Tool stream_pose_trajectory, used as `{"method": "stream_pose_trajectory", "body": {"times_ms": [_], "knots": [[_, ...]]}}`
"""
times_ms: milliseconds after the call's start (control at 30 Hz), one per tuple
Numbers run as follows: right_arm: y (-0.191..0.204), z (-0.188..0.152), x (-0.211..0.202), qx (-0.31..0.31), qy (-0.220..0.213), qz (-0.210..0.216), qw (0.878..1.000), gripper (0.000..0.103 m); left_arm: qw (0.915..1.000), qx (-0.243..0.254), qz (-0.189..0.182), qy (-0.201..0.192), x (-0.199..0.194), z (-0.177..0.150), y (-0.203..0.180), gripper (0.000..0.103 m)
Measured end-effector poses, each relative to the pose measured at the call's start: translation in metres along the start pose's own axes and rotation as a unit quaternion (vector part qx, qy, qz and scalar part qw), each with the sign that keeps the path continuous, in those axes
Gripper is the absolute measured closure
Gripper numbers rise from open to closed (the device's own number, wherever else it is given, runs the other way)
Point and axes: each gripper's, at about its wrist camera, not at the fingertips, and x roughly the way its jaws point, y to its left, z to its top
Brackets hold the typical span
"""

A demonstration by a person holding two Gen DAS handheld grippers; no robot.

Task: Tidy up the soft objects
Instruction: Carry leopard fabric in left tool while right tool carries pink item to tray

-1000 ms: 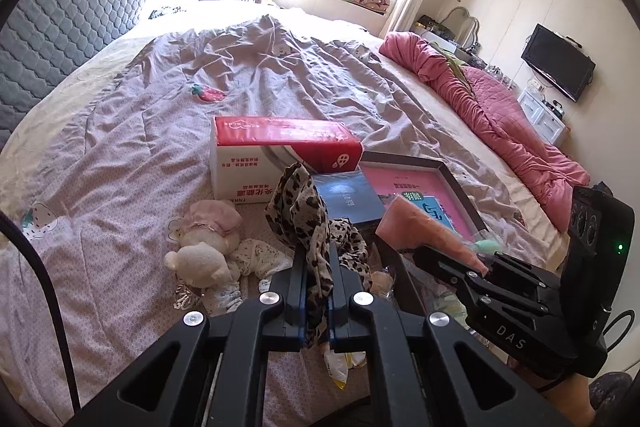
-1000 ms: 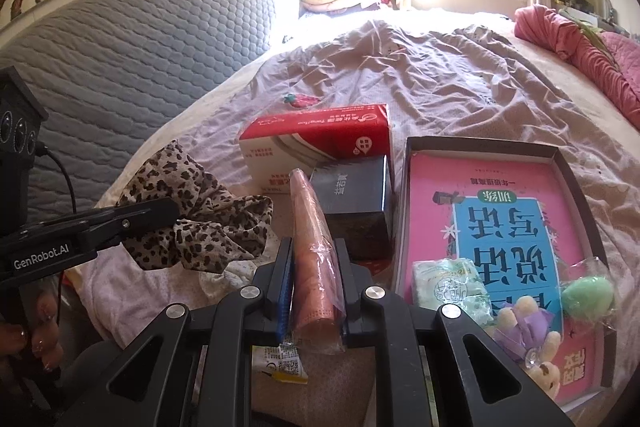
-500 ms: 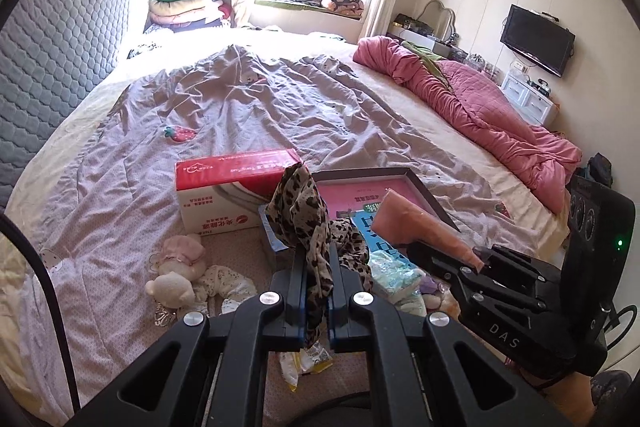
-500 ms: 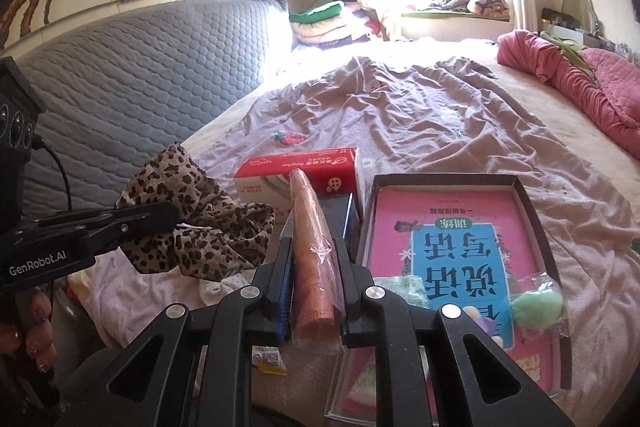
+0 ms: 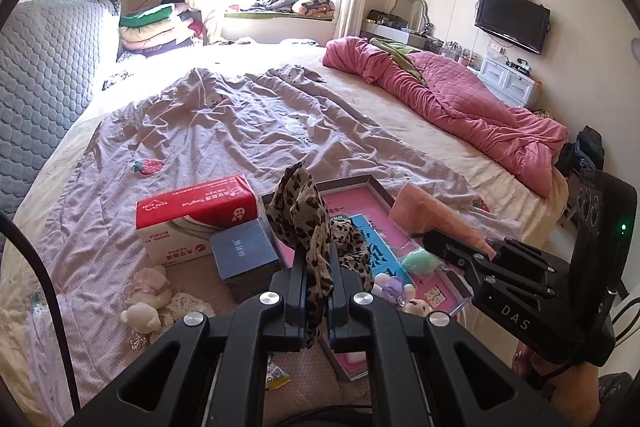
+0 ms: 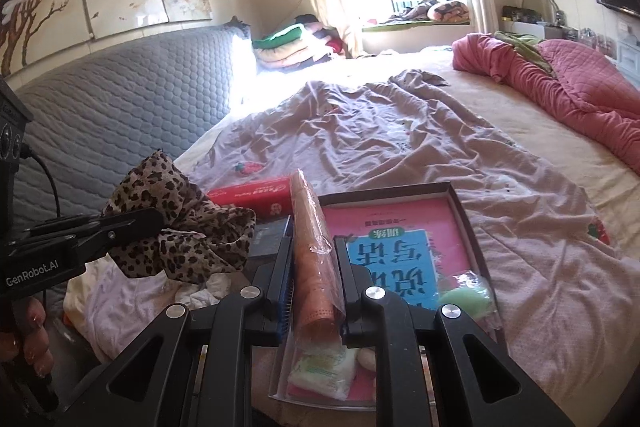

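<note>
While the left gripper [image 5: 316,291] pinches a crumpled leopard-print fabric scrunchie [image 5: 310,227] above the bed, the right gripper [image 6: 314,283] clamps a peach cloth roll in clear plastic wrap [image 6: 312,247]. Both hide part of the shallow dark-rimmed box [image 6: 460,203] with its pink book, whose near contents are hard to identify.
</note>
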Motion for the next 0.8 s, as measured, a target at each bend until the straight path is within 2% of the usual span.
{"method": "stream_pose_trajectory", "body": {"times_ms": [333,800], "knots": [[-0.018,0.008,-0.019,0.016,-0.020,-0.019,1.000,0.085,0.9997,0.023,-0.012,0.005,0.006,0.004,-0.029,0.096],[-0.038,0.000,-0.016,0.034,-0.017,-0.026,0.999,0.085,0.9982,0.046,-0.025,0.030,0.037,0.001,-0.053,0.096]]}}
